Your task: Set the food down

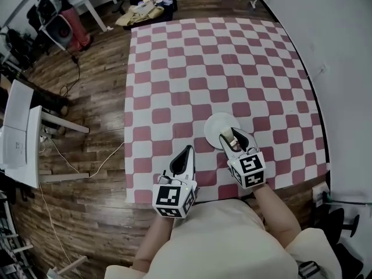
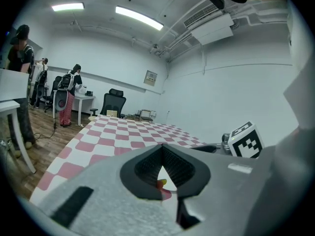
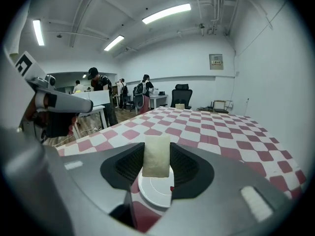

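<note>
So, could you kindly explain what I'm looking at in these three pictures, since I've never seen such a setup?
There is no robot here: a person holds two hand-held grippers. The head view looks down from a camera on the person's head. The other two views ride on the grippers, each looking along its own jaws. A red-and-white checked cloth carries one white plate. The right gripper is shut on a pale, pillow-shaped piece of food, held over the plate. The left gripper has its jaws together and carries nothing I can identify.
</note>
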`<act>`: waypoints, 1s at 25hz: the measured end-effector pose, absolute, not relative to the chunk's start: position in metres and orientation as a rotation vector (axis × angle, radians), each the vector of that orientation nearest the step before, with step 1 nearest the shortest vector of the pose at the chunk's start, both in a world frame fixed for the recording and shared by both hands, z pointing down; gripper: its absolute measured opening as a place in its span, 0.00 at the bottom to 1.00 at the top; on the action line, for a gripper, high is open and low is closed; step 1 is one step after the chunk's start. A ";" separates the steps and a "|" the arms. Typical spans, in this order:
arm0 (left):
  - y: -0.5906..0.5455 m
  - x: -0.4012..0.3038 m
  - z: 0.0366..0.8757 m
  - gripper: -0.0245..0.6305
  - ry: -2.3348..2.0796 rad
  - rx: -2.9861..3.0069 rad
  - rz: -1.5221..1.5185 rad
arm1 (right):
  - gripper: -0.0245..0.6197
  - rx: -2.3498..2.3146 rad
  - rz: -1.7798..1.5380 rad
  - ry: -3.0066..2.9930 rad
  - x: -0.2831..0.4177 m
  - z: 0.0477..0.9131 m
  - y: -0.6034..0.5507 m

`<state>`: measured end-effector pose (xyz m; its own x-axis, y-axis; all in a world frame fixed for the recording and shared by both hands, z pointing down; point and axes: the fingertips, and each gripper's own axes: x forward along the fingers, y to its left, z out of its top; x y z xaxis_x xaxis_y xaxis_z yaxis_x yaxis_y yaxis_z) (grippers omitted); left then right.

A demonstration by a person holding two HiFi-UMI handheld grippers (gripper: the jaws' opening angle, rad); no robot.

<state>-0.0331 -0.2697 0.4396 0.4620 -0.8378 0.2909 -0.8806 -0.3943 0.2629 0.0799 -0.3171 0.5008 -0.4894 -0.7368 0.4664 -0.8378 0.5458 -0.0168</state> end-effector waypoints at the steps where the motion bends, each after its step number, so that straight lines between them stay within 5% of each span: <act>1: -0.271 -0.033 0.441 0.05 -1.455 2.331 0.156 | 0.29 1.269 0.342 -2.368 0.080 0.506 -0.321; 25: -0.282 -0.036 0.455 0.05 -1.551 2.233 0.180 | 0.29 1.071 0.455 -2.107 0.086 0.612 -0.355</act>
